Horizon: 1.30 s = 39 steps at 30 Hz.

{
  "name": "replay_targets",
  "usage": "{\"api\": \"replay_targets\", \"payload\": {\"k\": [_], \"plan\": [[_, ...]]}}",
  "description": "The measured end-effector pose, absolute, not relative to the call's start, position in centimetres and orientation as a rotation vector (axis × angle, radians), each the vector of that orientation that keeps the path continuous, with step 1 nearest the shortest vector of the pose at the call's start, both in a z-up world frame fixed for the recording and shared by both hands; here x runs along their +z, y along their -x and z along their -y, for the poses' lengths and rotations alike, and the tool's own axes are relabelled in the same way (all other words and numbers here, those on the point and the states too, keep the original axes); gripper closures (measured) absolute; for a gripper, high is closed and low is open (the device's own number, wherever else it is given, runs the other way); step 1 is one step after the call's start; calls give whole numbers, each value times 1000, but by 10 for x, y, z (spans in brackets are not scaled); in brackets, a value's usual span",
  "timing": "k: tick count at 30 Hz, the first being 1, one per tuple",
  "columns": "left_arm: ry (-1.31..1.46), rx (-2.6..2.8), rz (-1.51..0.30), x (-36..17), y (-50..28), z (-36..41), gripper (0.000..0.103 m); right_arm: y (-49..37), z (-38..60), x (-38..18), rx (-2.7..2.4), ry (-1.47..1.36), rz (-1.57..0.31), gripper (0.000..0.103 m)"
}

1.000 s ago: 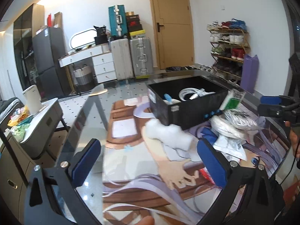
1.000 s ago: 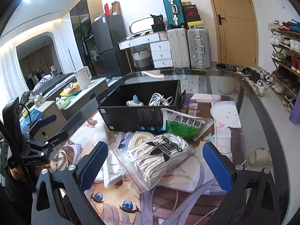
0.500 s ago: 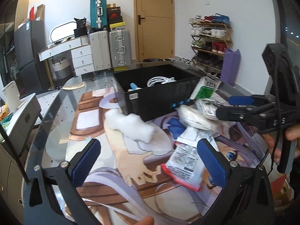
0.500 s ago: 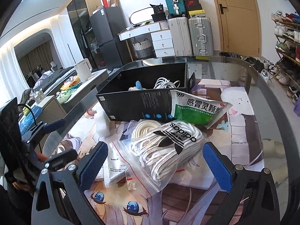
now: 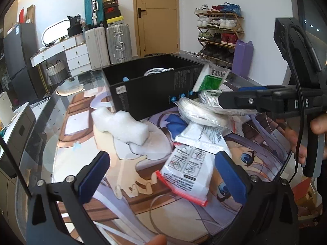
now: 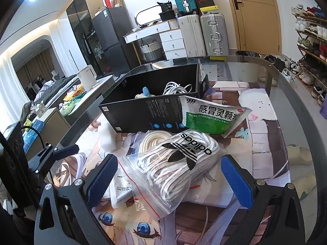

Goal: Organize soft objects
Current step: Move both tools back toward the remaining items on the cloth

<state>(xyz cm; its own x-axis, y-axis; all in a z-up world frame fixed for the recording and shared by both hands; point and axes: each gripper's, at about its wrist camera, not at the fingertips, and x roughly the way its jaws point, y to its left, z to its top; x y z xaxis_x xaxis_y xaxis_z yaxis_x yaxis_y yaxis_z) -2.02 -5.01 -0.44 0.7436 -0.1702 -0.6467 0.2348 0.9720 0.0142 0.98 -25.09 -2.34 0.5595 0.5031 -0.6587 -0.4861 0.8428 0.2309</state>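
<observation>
1. Both jaws are standing wide open, empty: your right gripper point(image 6: 169, 181) is closing in on the rope bag point(image 6: 179, 163).
2. Your left gripper point(image 5: 161, 173) is swinging toward the white pouch point(image 5: 188, 171); both lie near the bench's front edge, outside the black box point(image 6: 151, 110).

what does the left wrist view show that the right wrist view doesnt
Only the left wrist view shows the white foam block clearly in full, the front of the red-edged white pouch, and the right gripper from the side with a hand on its handle.

Only the right wrist view shows the adidas print on the rope bag and the blue item inside the box.

Both show the black box, the green sachet and the glass table.
</observation>
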Motion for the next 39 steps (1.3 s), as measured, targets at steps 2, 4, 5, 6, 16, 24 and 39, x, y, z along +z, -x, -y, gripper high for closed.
{"api": "replay_targets", "payload": {"k": [2,4,5,6,16,24,39], "plan": [[-104,-230,-706,-7,19,54,0,-10,251,-24,581,-26,-786,1],[-109,-234,-718,-10,18,56,0,-11,252,-24,577,-30,-787,1],[-112,-233,-723,-11,17,57,0,-11,252,-24,575,-33,-788,1],[-117,-230,-729,-13,15,58,0,-12,252,-24,574,-38,-790,1],[-92,-207,-773,-20,7,53,0,-30,250,-28,521,-93,-821,1],[-99,-194,-796,-24,5,54,0,-41,240,-40,502,-77,-875,1],[-90,-182,-822,-28,0,52,0,-37,267,-51,448,-71,-909,8]]}}
